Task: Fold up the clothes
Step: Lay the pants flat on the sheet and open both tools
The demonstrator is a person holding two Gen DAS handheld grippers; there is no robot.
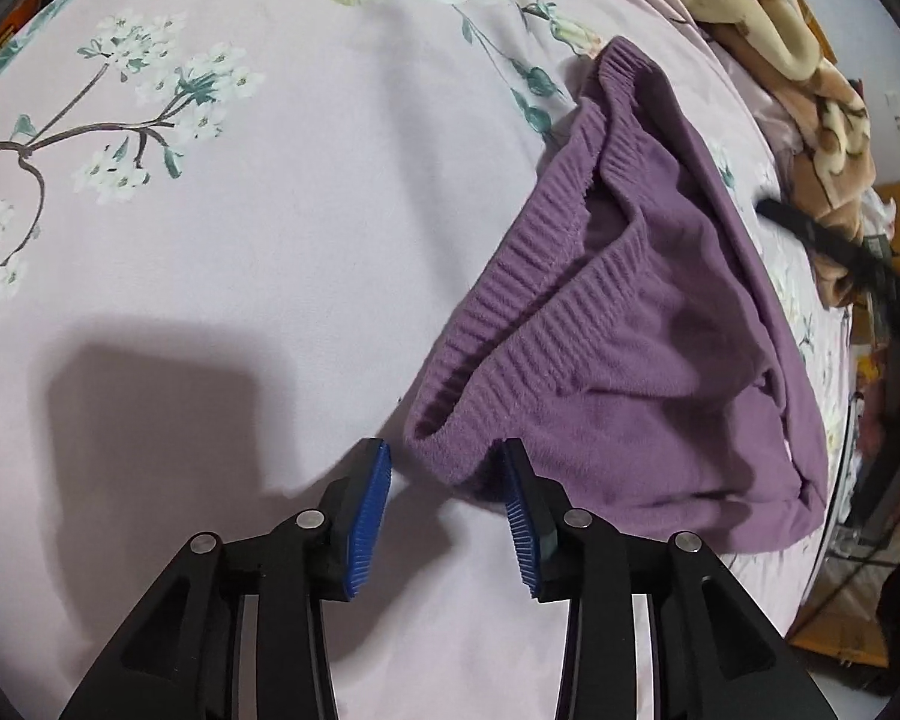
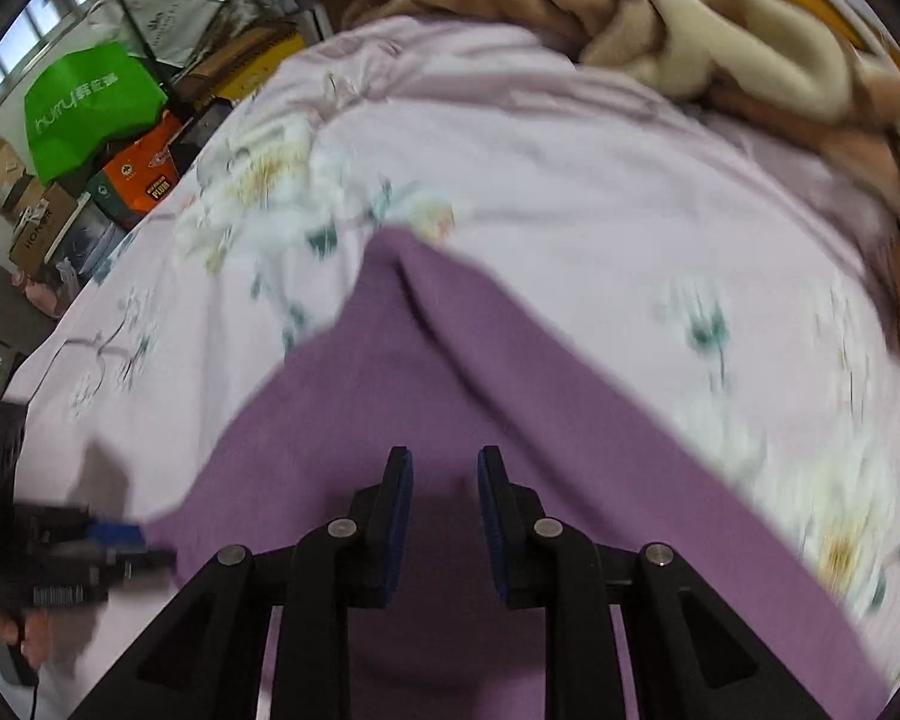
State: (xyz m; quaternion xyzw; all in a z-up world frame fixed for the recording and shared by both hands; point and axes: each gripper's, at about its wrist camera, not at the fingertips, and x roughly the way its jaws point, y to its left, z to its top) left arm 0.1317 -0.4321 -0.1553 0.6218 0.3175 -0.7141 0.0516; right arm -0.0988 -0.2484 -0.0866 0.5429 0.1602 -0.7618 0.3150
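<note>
A purple knit garment (image 1: 642, 324) with a ribbed band lies crumpled on the lilac floral bedsheet (image 1: 258, 240). My left gripper (image 1: 444, 450) is open, and the near corner of the ribbed band sits between its blue fingertips (image 1: 372, 498). In the right wrist view the same garment (image 2: 426, 372) spreads out flat beneath my right gripper (image 2: 444, 456). That gripper is open just above the cloth, with nothing pinched. The left gripper (image 2: 96, 540) shows at the garment's left edge, held by a hand (image 2: 6, 630). The view is motion-blurred.
A brown and beige plush blanket (image 2: 720, 42) is heaped along the far side of the bed. Beyond the bed's left edge stand a green bag (image 2: 90, 102) and several cardboard boxes (image 2: 144, 174). A blurred dark shape (image 1: 840, 252) crosses the right of the left wrist view.
</note>
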